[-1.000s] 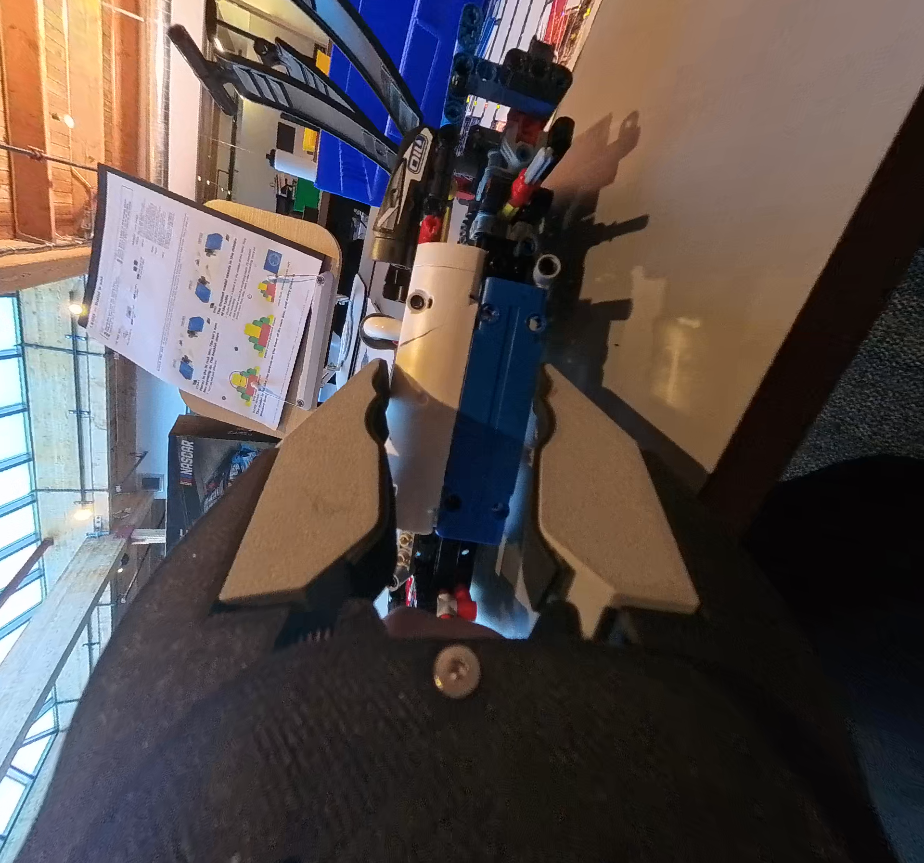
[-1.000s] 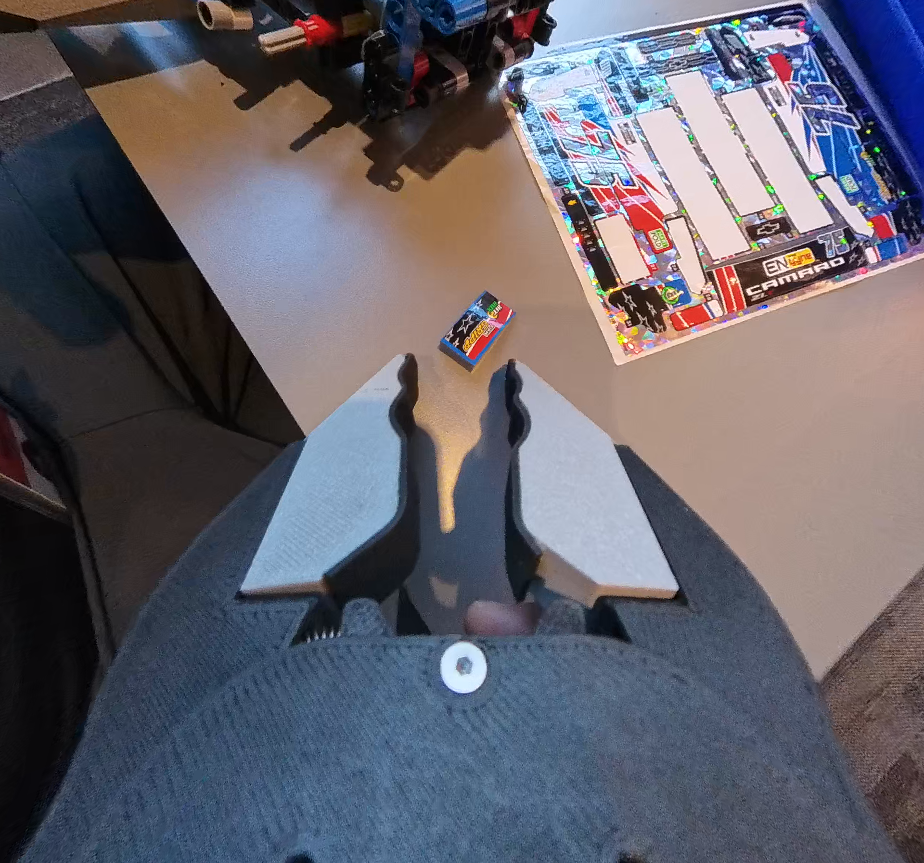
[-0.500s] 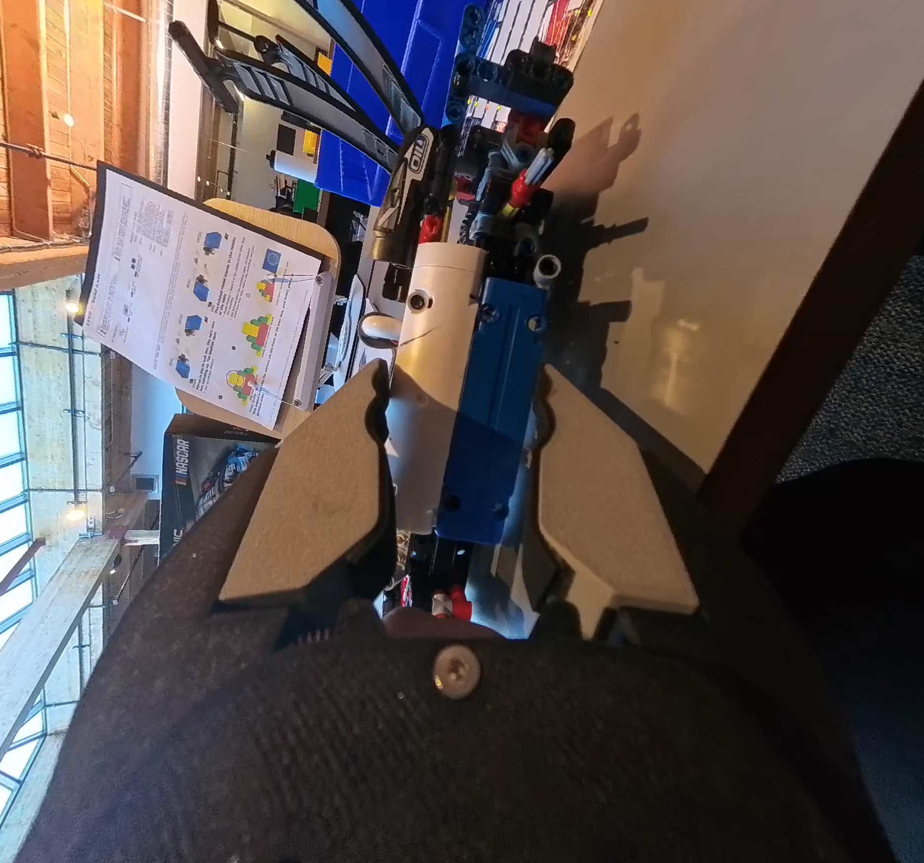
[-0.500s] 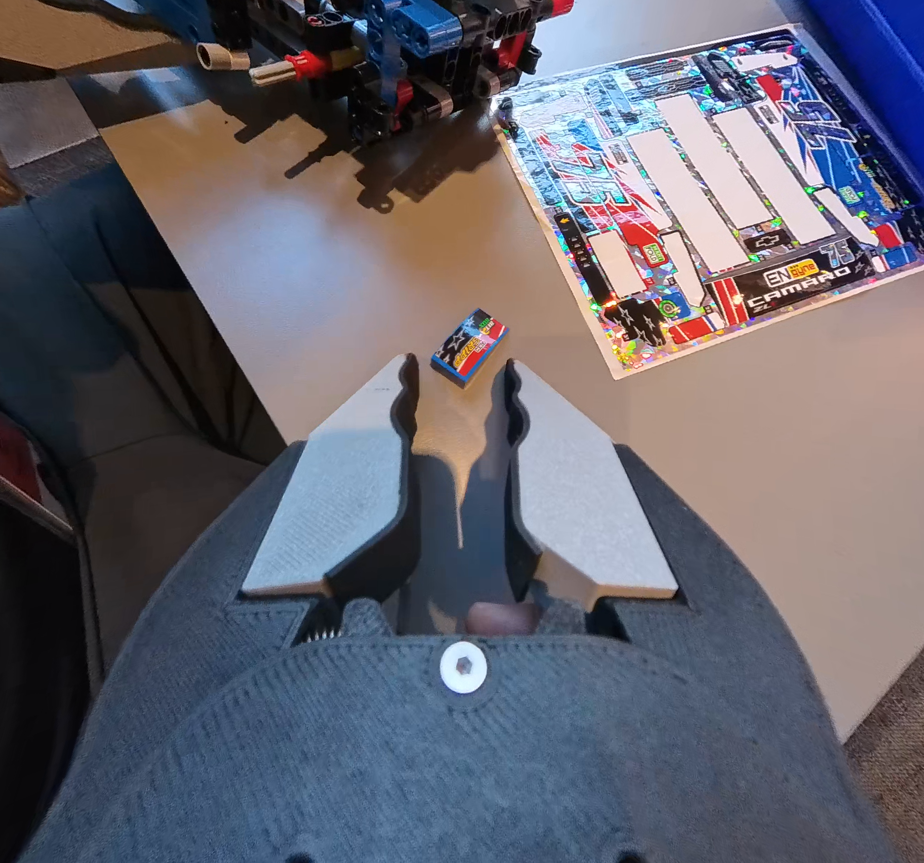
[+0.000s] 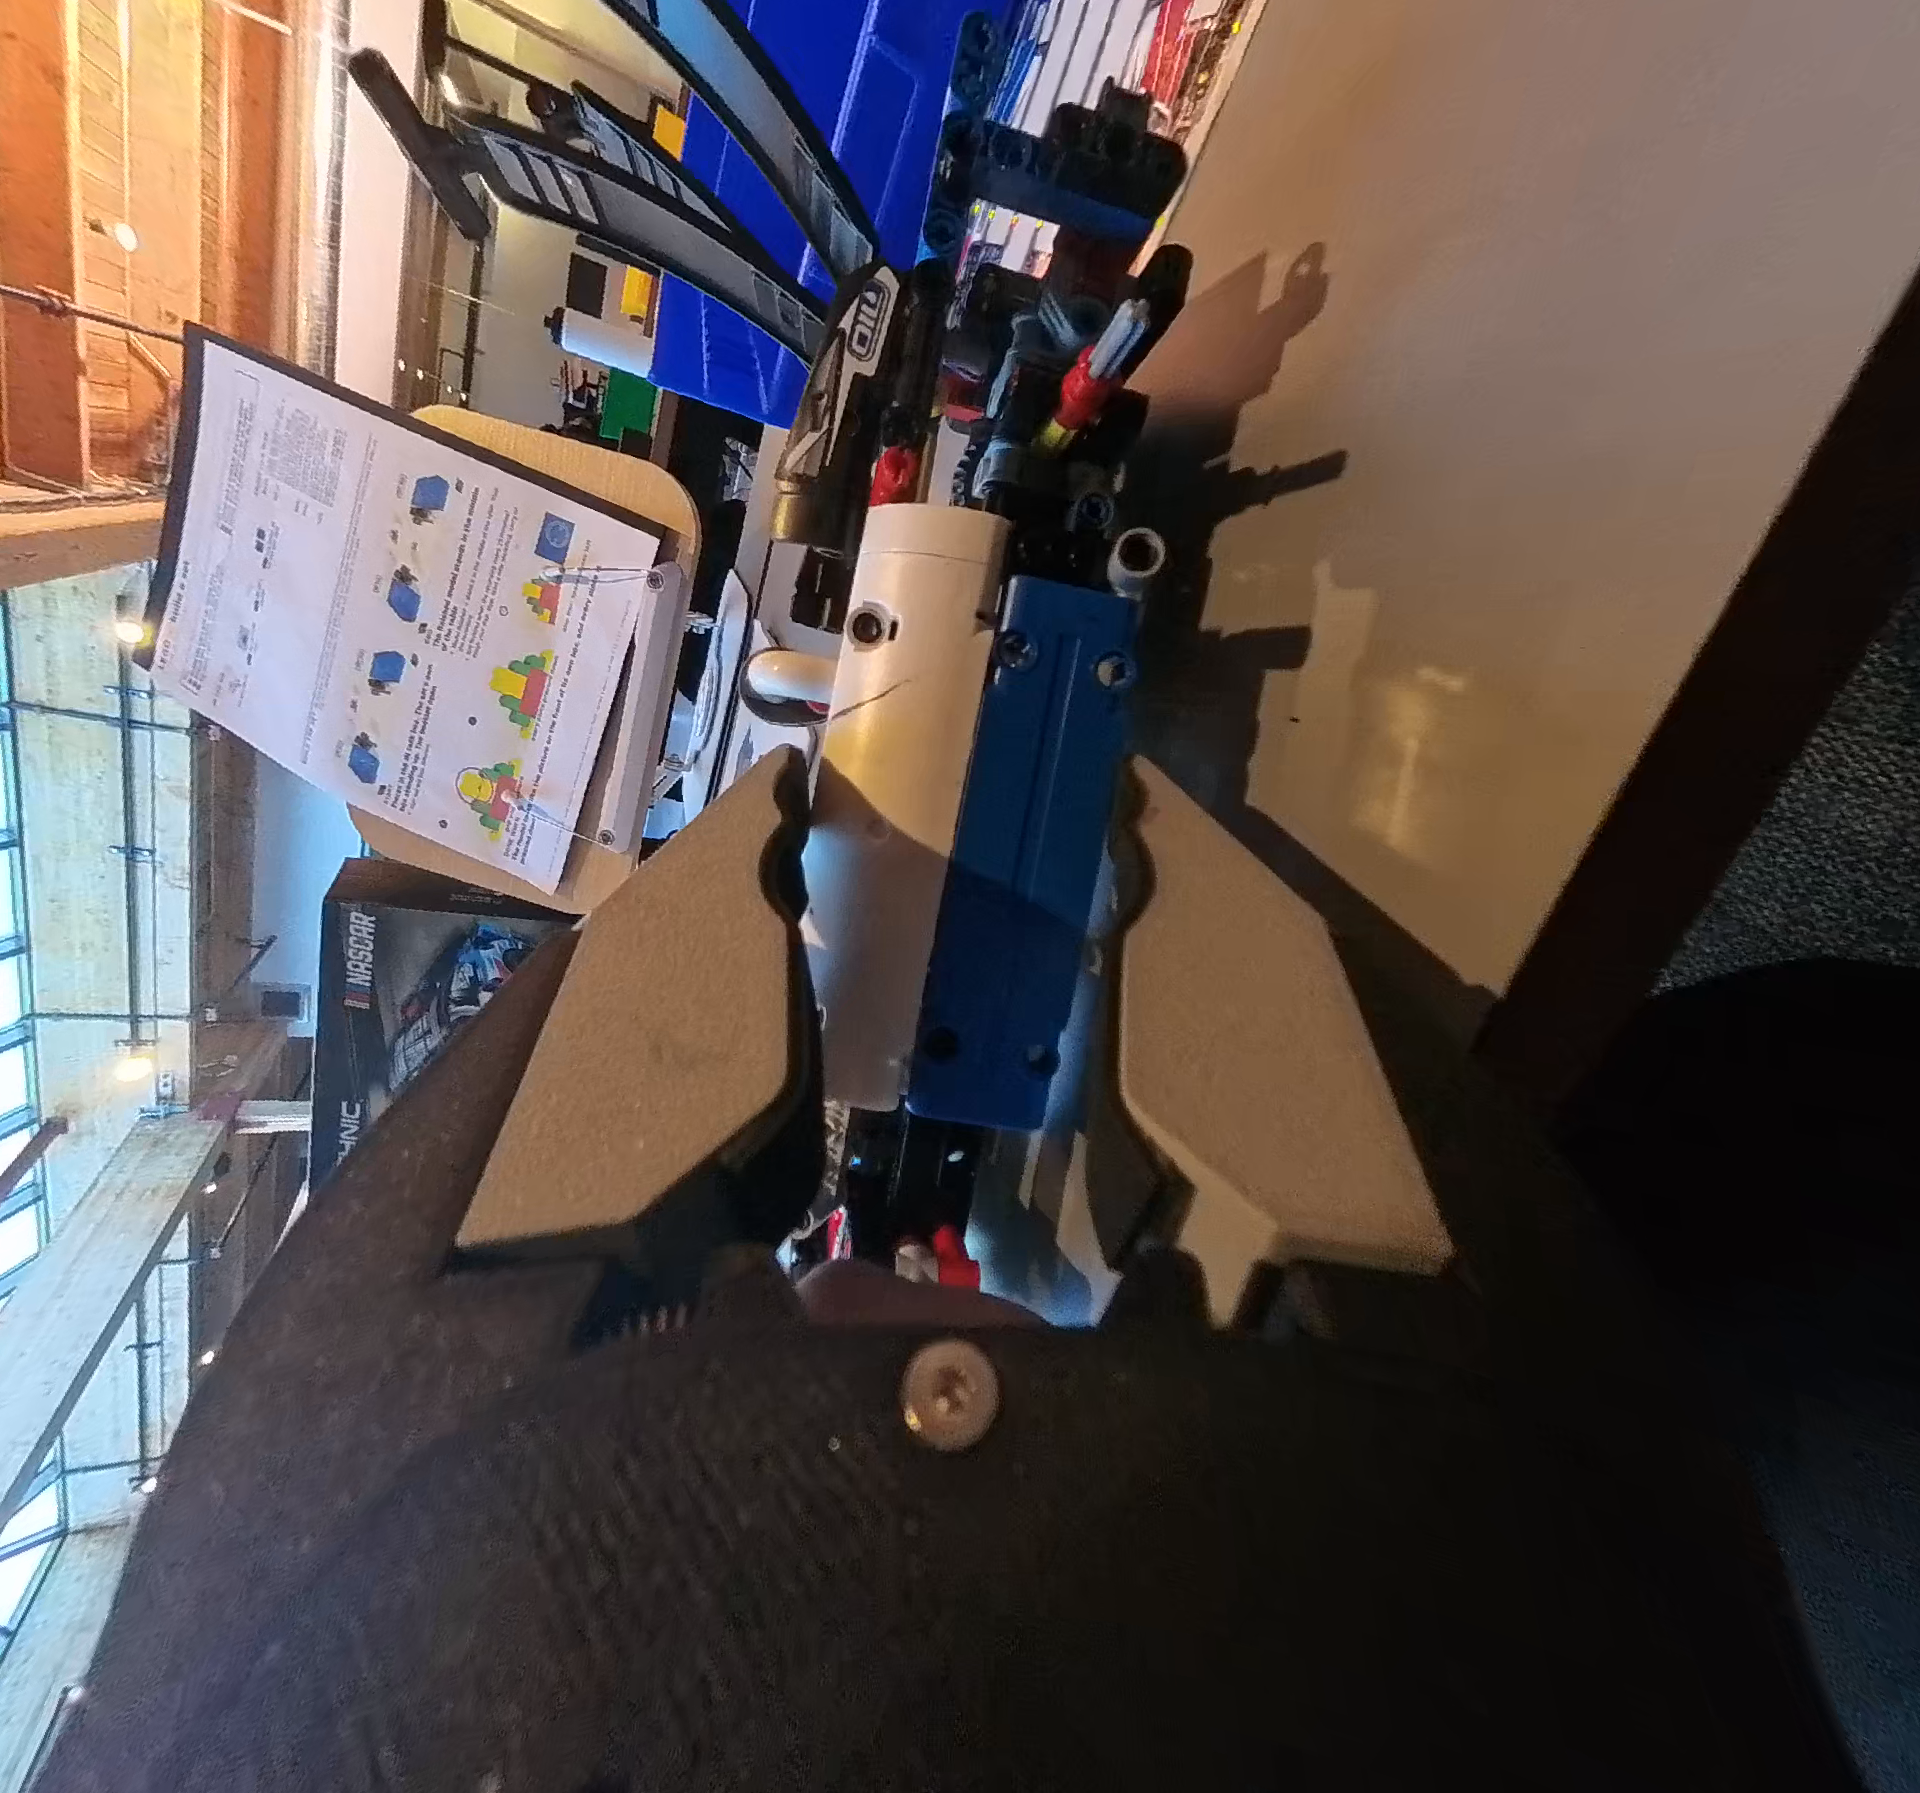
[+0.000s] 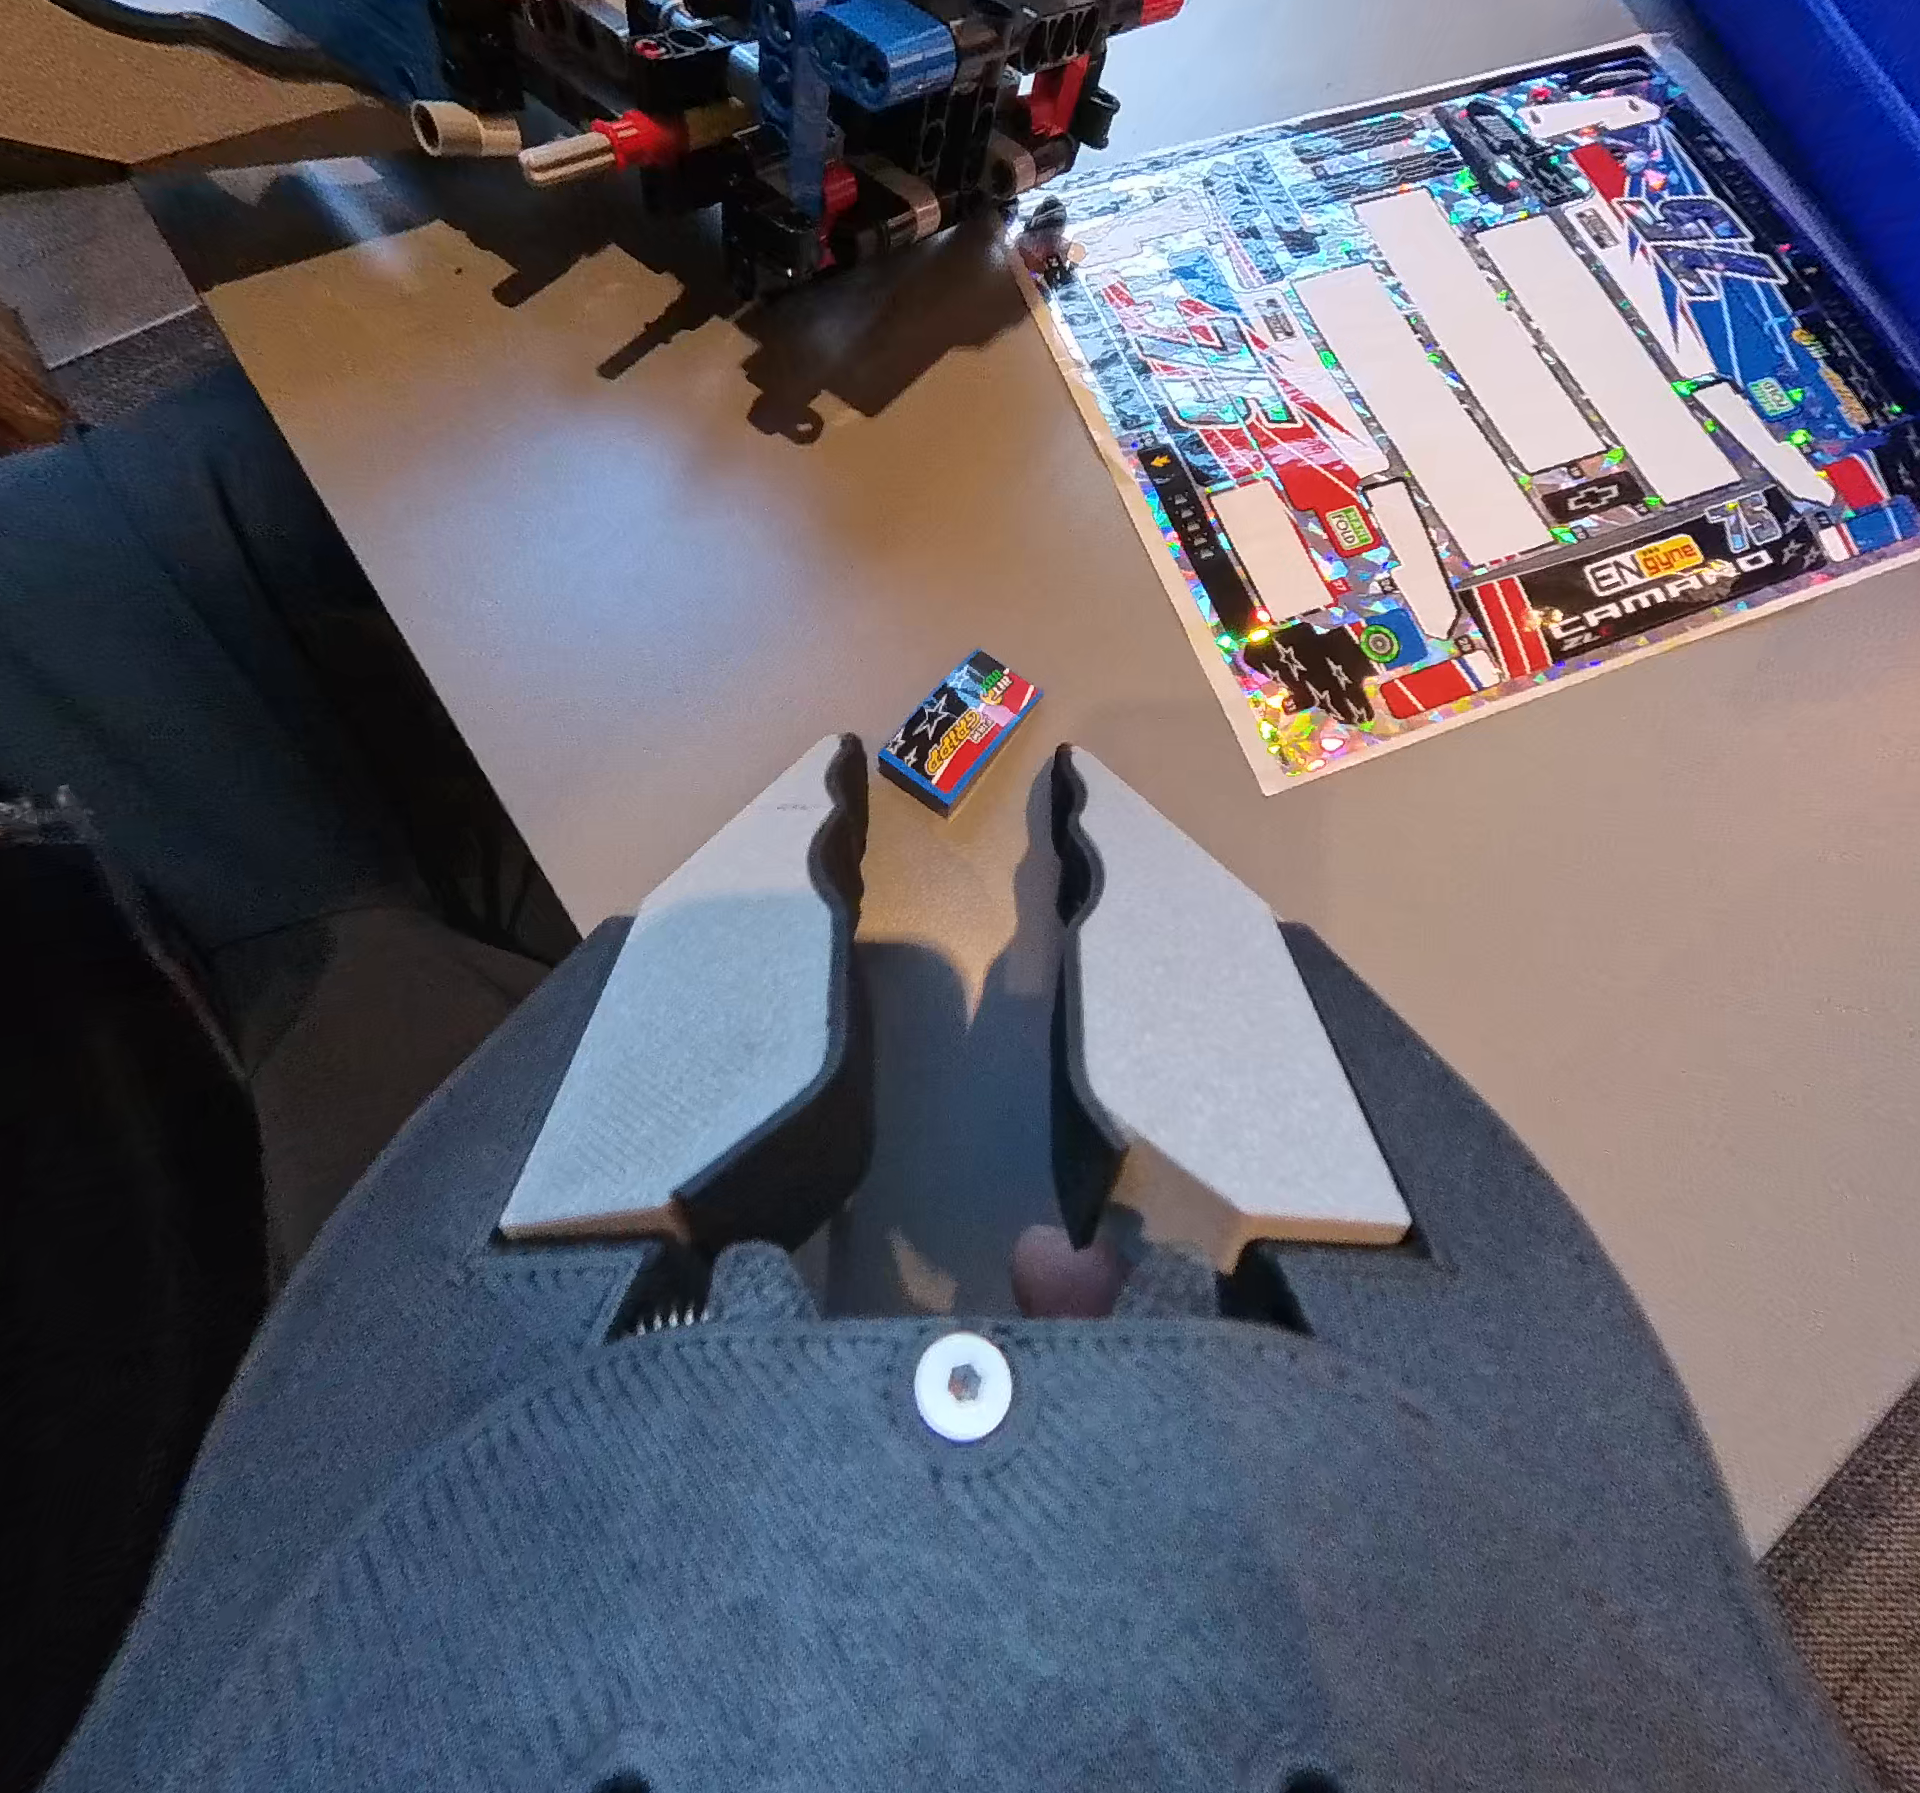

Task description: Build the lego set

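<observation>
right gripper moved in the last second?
Yes. The right gripper has advanced toward the small stickered tile lying on the table; the tile now sits just ahead of its open jaws, nearer than before.

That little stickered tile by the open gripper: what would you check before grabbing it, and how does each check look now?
1. Right gripper open wider than the tile: ok.
2. Tile lined up with the gap: ok, it lies just ahead of the fingertips, turned at an angle.
3. Tile free of neighbours: ok, apart from the sticker sheet and the model.
4. Tile flat on the table, sticker side up: ok.
5. Left gripper holding the model steady: ok, its fingers sit against both sides.
6. Spot on the model for the tile: cannot tell.
</observation>
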Tool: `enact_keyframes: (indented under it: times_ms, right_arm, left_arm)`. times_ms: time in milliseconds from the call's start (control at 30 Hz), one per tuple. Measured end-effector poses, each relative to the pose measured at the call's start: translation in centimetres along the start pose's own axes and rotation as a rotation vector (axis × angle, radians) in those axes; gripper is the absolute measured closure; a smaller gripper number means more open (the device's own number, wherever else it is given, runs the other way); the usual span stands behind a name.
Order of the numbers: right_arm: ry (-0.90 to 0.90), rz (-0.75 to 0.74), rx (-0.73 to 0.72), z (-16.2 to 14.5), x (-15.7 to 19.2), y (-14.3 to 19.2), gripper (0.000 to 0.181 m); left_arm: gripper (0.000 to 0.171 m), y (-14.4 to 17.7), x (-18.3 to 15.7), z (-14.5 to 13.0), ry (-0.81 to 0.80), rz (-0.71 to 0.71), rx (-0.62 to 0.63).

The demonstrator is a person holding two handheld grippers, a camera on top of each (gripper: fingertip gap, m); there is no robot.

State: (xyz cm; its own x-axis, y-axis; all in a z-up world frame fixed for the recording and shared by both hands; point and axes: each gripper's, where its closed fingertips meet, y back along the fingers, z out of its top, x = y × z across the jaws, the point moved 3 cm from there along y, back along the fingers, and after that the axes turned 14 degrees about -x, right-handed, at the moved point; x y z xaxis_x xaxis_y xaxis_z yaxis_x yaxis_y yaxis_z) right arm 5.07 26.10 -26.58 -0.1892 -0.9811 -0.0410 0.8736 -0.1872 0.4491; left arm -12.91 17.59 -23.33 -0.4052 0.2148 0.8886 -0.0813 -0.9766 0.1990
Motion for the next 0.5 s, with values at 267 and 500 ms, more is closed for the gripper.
enact_keyframes:
  times_ms: [267, 500]
  right_arm:
    - [0.010, 0.008, 0.024, 0.02, -0.44, 0.01, 0.151]
    - [0.073, -0.002, 0.034, -0.01, -0.40, 0.14, 0.153]
  left_arm:
    - [0.116, 0.02, 0.21, 0.13, -0.022, 0.005, 0.007]
    - [0.120, 0.33, 0.74, 0.44, -0.095, 0.021, 0.026]
